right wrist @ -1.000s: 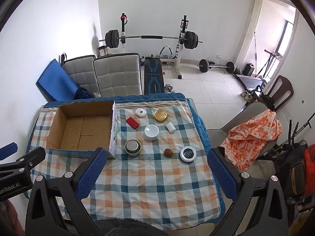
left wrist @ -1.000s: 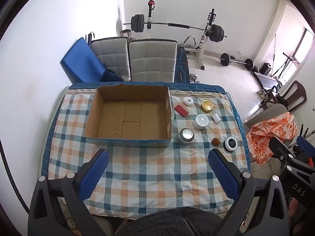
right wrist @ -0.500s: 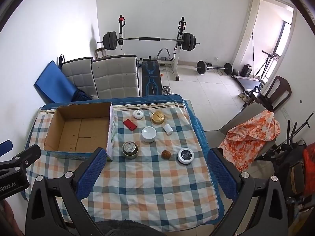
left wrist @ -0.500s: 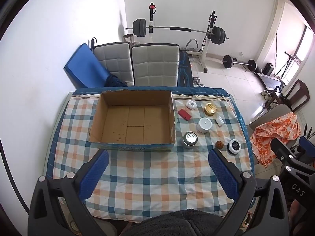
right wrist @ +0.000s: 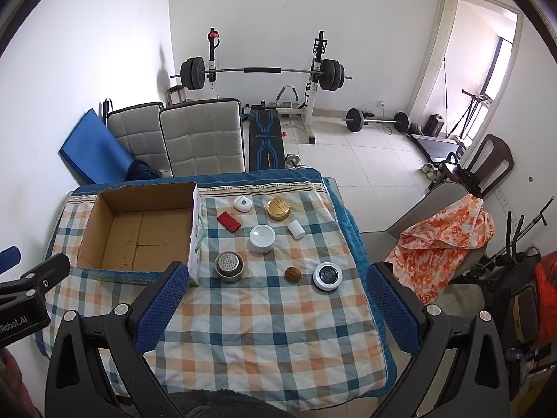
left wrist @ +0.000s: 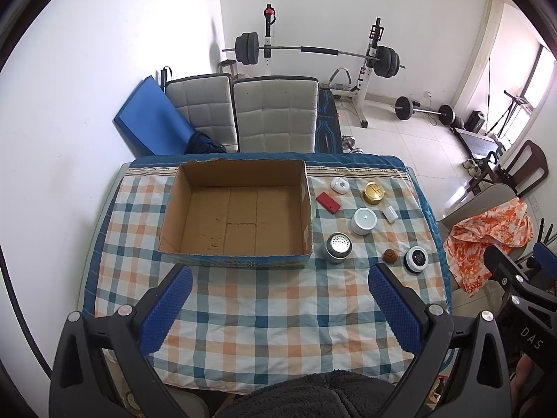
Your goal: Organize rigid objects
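Box: open cardboard box (left wrist: 240,209) on left half of checked tablecloth (left wrist: 264,317); brown inside, nothing in it, printed blue-green outer wall on near side.
Objects: seven small items lie right of box, all apart from each other.
Far row: white rounded case (left wrist: 340,185), gold round tin (left wrist: 373,193) to its right.
Middle: flat red case (left wrist: 327,202) nearest box wall; white round jar (left wrist: 364,221); small white cylinder (left wrist: 390,214) lying on its side.
Near row: metal canister with perforated top (left wrist: 338,248) just beside box's near right corner; brown ball (left wrist: 390,256); white puck with black face (left wrist: 416,258).
Left gripper (left wrist: 278,310): held above near table edge, blue pads spread wide, nothing between them.
Right gripper (right wrist: 275,306): likewise wide apart, holding nothing, over near right part of table.
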The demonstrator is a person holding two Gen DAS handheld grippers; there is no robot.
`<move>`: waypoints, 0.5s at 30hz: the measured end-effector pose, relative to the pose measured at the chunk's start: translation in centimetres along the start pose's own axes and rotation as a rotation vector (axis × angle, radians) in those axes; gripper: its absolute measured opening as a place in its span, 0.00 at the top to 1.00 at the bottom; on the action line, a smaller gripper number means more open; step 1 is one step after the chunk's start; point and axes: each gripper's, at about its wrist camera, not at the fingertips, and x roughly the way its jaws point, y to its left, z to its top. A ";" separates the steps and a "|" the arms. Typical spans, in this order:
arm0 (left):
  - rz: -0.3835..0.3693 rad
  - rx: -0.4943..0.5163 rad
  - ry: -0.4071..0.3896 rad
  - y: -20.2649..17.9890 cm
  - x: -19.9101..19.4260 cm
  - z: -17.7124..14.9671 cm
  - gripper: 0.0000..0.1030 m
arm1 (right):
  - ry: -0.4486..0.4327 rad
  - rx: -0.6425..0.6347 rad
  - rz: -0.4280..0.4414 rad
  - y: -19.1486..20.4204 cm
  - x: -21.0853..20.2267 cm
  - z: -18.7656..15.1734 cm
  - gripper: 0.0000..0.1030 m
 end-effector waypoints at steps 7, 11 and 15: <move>0.004 0.001 -0.004 -0.1 0.1 0.0 0.00 | -0.003 0.003 -0.002 0.1 -0.1 0.0 0.00; 0.007 0.000 -0.005 -0.1 0.1 -0.1 0.00 | -0.009 0.009 -0.006 0.3 -0.4 0.2 0.00; 0.006 0.003 -0.007 -0.1 0.1 -0.1 0.00 | -0.013 0.006 -0.006 0.4 -0.6 0.3 0.00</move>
